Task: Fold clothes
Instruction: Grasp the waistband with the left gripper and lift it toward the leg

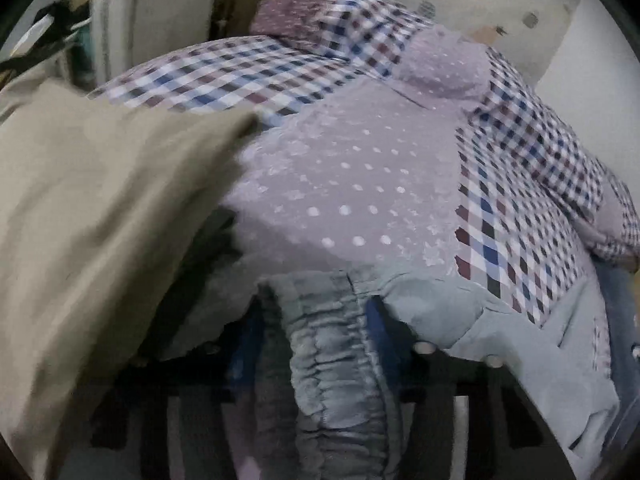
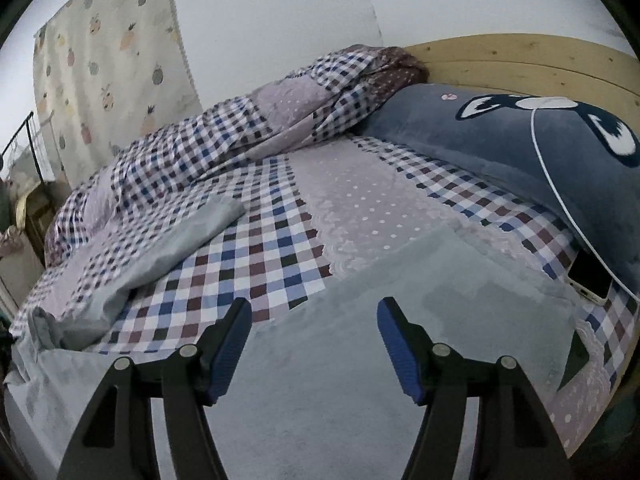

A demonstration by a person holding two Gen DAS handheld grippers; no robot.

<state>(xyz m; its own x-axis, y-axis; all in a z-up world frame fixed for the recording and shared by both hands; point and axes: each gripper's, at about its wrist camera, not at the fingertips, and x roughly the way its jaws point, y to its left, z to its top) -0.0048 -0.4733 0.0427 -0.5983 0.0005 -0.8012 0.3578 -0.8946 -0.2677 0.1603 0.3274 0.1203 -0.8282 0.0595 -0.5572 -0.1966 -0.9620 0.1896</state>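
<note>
You have no text to read here: no labels, brands, numbers or signs show on the clothes, the bed or the wall in either view.

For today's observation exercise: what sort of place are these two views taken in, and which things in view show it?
Most likely a home bedroom. A bed with a checked sheet stands against a wooden headboard, a dark blue pillow lies at its head, and a phone rests beside it. Grey trousers lie spread for folding.
</note>
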